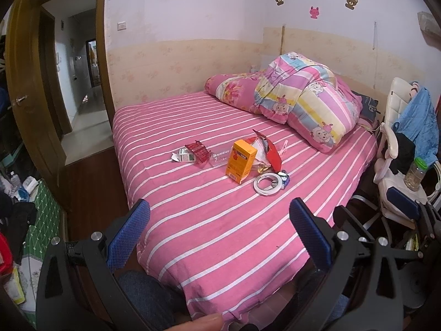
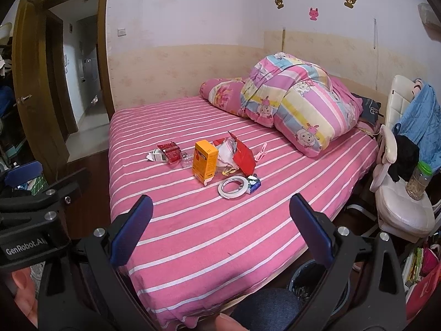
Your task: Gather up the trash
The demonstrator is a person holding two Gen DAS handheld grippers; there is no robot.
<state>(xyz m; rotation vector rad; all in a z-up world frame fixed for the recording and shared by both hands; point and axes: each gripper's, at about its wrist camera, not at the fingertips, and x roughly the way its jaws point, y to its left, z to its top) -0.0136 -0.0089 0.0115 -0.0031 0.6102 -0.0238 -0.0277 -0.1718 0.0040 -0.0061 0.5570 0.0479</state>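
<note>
Lying ahead of both spread grippers (image 1: pixel 219 218) (image 2: pixel 220 215): trash (image 1: pixel 239 162) on bed (image 1: pixel 220 234).

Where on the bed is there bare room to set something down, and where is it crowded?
Free: the striped sheet between both open grippers and the tape roll; also the strip along the wall by the doorway side. Crowded: the middle, where the orange box, red wrappers and torn red bag cluster; the folded quilt fills the head.

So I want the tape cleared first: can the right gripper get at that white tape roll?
Probably yes: the right gripper is open, and only bare bedsheet lies before the tape roll.
</note>
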